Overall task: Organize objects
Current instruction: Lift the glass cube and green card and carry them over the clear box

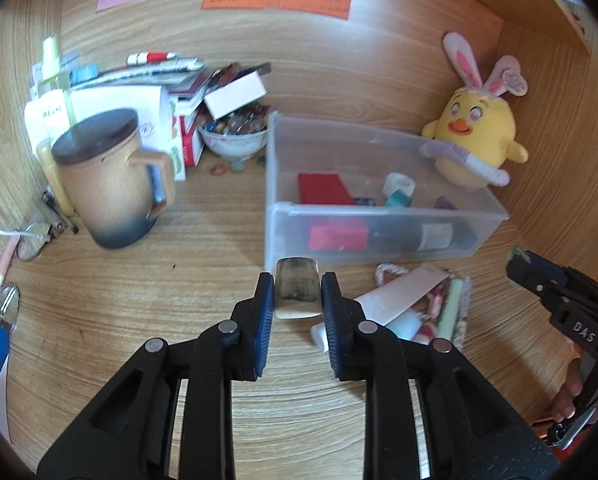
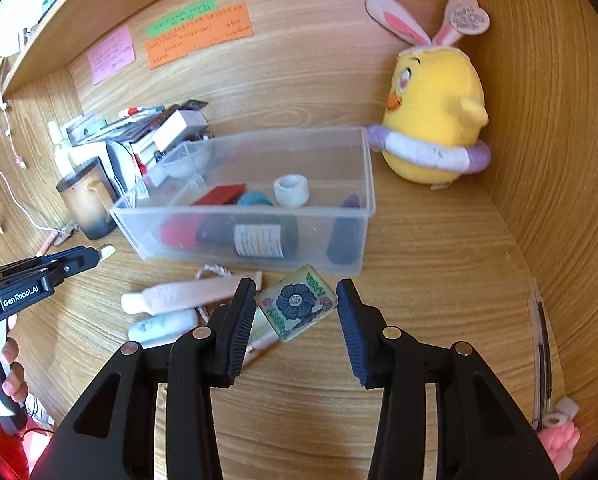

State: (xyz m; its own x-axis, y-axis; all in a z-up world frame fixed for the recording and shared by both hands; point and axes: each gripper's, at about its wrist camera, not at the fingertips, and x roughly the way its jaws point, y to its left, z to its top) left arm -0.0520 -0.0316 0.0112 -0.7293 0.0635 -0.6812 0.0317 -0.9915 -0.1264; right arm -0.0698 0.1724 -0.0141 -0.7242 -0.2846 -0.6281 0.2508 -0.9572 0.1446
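My left gripper is shut on a small cream block and holds it above the desk, just in front of the clear plastic bin. In the right wrist view the left gripper shows at the left with the block's tip between its fingers. My right gripper is open around a square tile with a blue flower; the tile is tilted and touches the left finger only. The bin holds a red box, a dark bottle, a white roll and a teal roll.
A pink tube, a pale blue tube and a patterned pouch lie in front of the bin. A lidded brown mug, a bowl of beads and stacked books stand at left. A yellow chick plush sits in the right corner.
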